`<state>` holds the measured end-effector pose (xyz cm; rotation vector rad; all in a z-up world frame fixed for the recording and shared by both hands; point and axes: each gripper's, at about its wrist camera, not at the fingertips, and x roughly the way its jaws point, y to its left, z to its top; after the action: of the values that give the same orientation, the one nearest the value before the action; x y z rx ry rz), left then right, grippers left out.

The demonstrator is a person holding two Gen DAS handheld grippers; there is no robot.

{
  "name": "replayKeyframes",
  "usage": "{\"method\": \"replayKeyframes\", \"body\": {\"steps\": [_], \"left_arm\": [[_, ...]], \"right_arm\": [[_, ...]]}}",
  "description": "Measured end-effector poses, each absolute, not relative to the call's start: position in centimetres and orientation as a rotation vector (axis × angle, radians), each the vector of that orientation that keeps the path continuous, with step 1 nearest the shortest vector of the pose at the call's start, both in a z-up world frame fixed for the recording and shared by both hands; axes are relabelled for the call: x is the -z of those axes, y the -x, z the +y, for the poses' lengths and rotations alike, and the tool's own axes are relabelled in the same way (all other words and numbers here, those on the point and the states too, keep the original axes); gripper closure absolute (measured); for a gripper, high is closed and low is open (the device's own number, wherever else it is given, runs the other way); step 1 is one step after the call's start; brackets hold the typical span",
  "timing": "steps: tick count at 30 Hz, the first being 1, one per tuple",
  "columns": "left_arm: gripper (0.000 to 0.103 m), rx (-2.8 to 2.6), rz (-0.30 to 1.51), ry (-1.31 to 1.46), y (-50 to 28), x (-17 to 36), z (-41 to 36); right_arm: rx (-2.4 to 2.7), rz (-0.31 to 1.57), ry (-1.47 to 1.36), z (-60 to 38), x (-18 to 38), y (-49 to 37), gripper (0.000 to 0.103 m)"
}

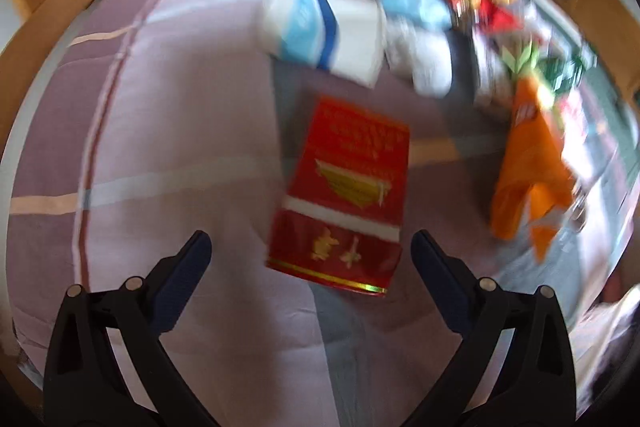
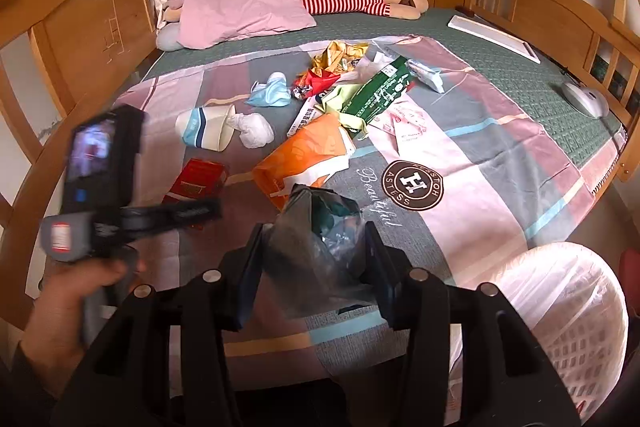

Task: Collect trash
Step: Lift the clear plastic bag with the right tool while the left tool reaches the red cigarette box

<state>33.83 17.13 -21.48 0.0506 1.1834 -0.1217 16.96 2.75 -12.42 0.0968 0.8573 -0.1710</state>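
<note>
the left gripper (image 1: 310, 247) hangs over the red box (image 1: 340, 199), its jaws wide apart and holding nothing; the box lies flat on the patchwork bedspread (image 1: 160, 147) near the bed's left edge, between the two open fingers. to take it well, i think the fingers should come down on both long sides and close only when the pads are level with it. the right gripper (image 2: 310, 259) is half closed on a crumpled clear plastic bag (image 2: 320, 239), near the lined laundry basket (image 2: 560, 307) at the foot corner, where it probably belongs.
</note>
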Motion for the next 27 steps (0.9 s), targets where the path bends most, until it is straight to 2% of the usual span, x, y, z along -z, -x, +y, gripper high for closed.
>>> {"method": "replayKeyframes", "body": {"steps": [2,3,5,8,10,11,16,18,19,20,22,25,27], "left_arm": [[0.005,0.110,1.194,-0.110,-33.9,22.3,16.6],[0.010,0.108,1.172,-0.089,-33.9,22.1,16.9],[0.036,0.085,1.165,-0.034,-33.9,21.6,17.9],[0.069,0.072,1.165,0.001,-33.8,21.1,19.1],[0.083,0.091,1.164,0.006,-33.5,20.9,19.7],[0.085,0.101,1.165,0.016,-33.3,20.8,20.0],[0.085,0.098,1.175,0.059,-32.5,20.6,21.4],[0.072,0.111,1.193,0.099,-32.4,20.6,21.9],[0.046,0.116,1.202,0.109,-32.1,20.4,22.0],[0.026,0.118,1.213,0.116,-32.1,20.3,22.0],[0.023,0.122,1.197,0.112,-32.1,19.8,22.1],[0.009,0.117,1.146,0.097,-32.1,18.7,22.1],[0.008,0.110,1.131,0.101,-32.7,18.5,21.9]], "right_arm": [[0.174,0.861,-0.095,2.8,12.5,-17.0,0.054],[0.174,0.859,-0.094,2.8,12.5,-17.0,0.054],[0.179,0.851,-0.089,2.9,12.4,-16.9,0.054],[0.185,0.840,-0.081,3.1,12.3,-16.9,0.054],[0.182,0.843,-0.078,3.3,12.3,-17.0,0.053],[0.180,0.845,-0.077,3.4,12.3,-17.0,0.053],[0.171,0.836,-0.069,3.9,12.2,-16.8,0.053],[0.171,0.831,-0.067,3.9,12.2,-16.7,0.053],[0.172,0.831,-0.068,3.9,12.2,-16.7,0.053],[0.172,0.833,-0.070,3.8,12.2,-16.8,0.053],[0.171,0.839,-0.075,3.7,12.4,-16.9,0.053],[0.166,0.846,-0.079,3.6,12.5,-17.1,0.053],[0.164,0.849,-0.075,3.6,12.6,-17.2,0.053]]}}
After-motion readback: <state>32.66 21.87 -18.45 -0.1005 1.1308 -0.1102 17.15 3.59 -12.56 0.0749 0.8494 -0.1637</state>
